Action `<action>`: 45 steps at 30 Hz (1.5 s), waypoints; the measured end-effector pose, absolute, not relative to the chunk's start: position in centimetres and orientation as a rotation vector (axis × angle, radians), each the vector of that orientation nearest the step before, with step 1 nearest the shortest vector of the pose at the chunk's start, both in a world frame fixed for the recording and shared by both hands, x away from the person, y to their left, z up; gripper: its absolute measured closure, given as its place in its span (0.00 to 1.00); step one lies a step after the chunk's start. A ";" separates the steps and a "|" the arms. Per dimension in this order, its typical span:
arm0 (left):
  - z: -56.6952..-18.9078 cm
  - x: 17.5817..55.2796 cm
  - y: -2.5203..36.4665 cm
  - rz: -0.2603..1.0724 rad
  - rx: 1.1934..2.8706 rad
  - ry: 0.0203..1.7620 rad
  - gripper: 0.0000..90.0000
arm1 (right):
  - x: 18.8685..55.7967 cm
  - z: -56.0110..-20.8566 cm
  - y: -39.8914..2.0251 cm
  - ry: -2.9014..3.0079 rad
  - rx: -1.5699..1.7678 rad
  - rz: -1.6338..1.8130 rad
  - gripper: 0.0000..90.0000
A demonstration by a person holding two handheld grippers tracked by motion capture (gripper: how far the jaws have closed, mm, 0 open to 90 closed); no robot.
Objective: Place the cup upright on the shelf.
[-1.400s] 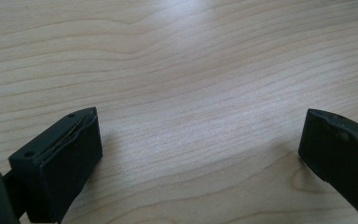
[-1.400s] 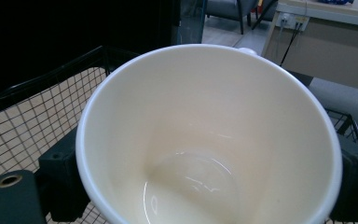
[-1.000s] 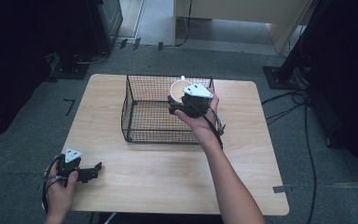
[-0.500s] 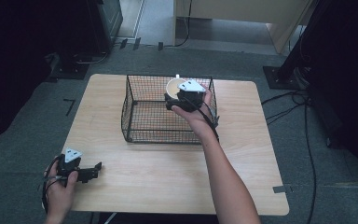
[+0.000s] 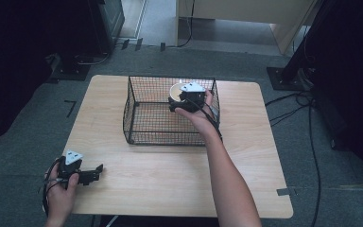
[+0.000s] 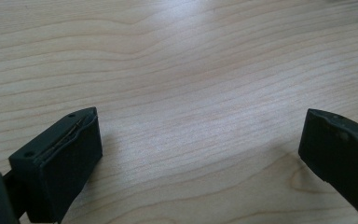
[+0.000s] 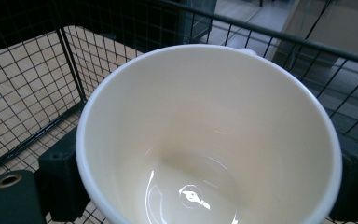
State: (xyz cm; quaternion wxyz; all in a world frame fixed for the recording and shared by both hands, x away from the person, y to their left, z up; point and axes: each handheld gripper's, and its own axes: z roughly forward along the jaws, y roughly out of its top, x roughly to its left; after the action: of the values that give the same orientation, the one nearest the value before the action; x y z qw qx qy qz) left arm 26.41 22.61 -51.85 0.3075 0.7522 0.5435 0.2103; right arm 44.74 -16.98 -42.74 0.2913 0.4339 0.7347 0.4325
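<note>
A cream mug (image 7: 209, 140) sits between the jaws of my right gripper (image 5: 182, 100), which is shut on its sides and holds it inside the black wire basket (image 5: 142, 137) near the far right corner. In the high view the mug (image 5: 176, 90) shows just beyond the gripper's grey plate. Its inside is empty and glossy. My left gripper (image 5: 94, 172) rests low over the table's near left corner, jaws wide open over bare wood (image 6: 191, 93) with nothing between them.
The light wooden table (image 5: 246, 165) has open surface in front of and to the right of the basket. Grey carpet, cables (image 5: 312, 109) and dark equipment stands surround the table. The basket's wire walls (image 7: 37, 84) stand close around the mug.
My right gripper has carried the mug a little farther and to the left inside the basket. The left gripper has stayed where it was.
</note>
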 end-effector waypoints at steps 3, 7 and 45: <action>-51.9 26.4 22.6 0.557 1.991 1.437 0.00 | 45.0 -43.3 -16.9 1.989 1.148 1.137 0.11; -51.9 26.4 22.6 0.557 1.990 1.437 0.00 | 45.2 -44.0 -16.7 2.019 1.151 1.112 0.11; -51.8 26.4 22.6 0.554 1.991 1.436 0.00 | 46.0 -45.8 -16.8 2.164 1.325 1.011 0.07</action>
State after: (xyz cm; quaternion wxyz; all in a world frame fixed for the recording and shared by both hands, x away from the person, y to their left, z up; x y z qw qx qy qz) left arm 26.41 22.64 -51.85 0.3074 0.7528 0.5430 0.2096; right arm 46.01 -16.79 -45.78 0.2034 0.4750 0.7757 0.3624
